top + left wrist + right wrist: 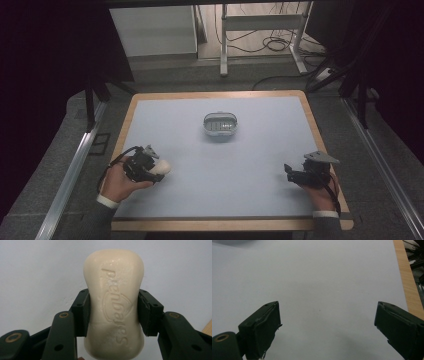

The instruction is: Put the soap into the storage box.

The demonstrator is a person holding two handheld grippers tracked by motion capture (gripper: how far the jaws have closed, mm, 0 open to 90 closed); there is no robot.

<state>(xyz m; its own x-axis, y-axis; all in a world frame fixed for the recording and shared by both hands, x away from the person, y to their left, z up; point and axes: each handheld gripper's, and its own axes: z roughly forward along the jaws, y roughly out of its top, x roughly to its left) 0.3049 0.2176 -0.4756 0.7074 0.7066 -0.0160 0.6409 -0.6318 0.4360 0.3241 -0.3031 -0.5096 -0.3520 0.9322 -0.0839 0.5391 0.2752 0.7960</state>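
The left gripper (113, 312) clamped the soap bar (113, 302) at its narrow waist for a secure hold, likely bound for the soap dish (220, 125) at frame centre, while the right gripper (327, 327) sat open, idle at lower right.

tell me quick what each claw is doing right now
Left claw: closed on the bar of soap.
Right claw: open, holding nothing.

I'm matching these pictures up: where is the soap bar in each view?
High view: soap bar lower left, in the left tongs.
Left gripper view: soap bar centre, clamped at its waist.
Right gripper view: not in it.
Shared landmark: the pale blue tabletop.
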